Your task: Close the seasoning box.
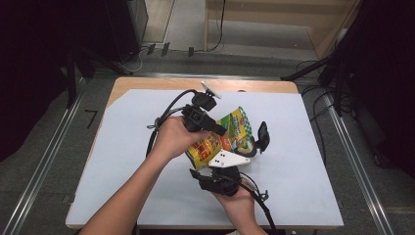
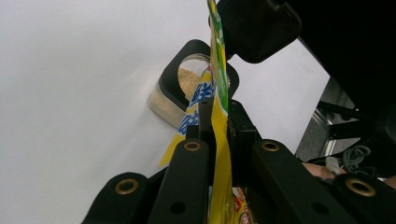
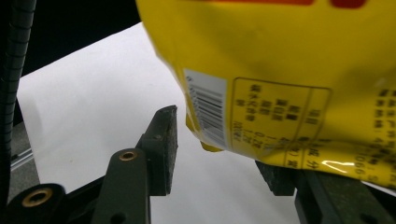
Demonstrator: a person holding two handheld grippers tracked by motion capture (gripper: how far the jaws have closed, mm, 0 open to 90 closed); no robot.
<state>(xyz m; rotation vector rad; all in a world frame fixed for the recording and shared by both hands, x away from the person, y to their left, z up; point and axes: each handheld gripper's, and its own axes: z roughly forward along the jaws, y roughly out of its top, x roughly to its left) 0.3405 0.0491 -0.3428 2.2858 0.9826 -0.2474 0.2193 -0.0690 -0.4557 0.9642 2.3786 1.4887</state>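
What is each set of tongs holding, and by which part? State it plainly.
The left tongs pinch the yellow seasoning bag on its thin edge. The right tongs stand open beneath the bag's lower corner, gripping nothing.

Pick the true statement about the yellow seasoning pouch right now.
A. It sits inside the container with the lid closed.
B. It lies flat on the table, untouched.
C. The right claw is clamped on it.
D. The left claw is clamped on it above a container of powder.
D: in the left gripper view the left claw pinches the yellow pouch above the open container of powder, while the right claw stands open under the pouch.
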